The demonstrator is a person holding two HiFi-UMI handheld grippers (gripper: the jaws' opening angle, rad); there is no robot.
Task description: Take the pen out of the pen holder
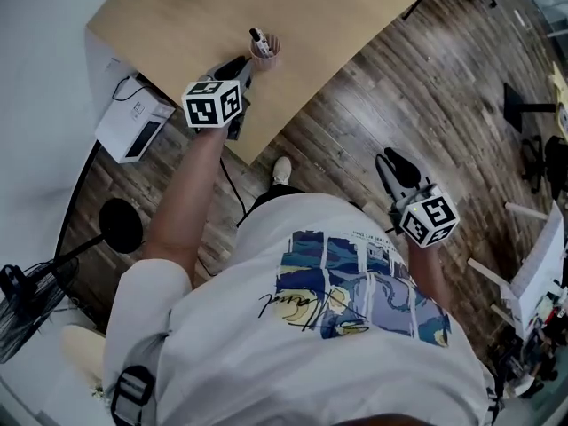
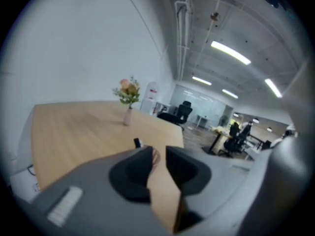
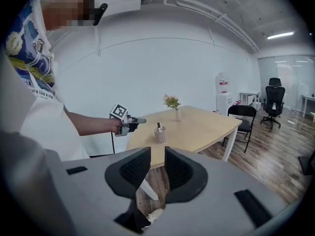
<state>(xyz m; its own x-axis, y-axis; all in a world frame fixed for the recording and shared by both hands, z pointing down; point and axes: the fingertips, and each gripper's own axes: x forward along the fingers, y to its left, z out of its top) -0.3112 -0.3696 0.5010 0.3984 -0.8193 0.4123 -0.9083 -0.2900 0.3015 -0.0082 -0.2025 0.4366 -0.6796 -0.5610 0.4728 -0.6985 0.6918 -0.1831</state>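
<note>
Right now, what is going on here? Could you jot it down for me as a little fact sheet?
Place: wooden table in an office with a wood floor
Pen holder: upright near the table's edge
Pen: inside the holder, top sticking out
Left gripper: jaws apart, empty, aimed at the holder, close but not touching
Right gripper: jaws apart, empty, held over the floor, away from the table
Also on the table: vase of flowers

Wooden table (image 1: 177,25); pen holder (image 1: 264,57), flower vase (image 3: 177,115) atop
</note>
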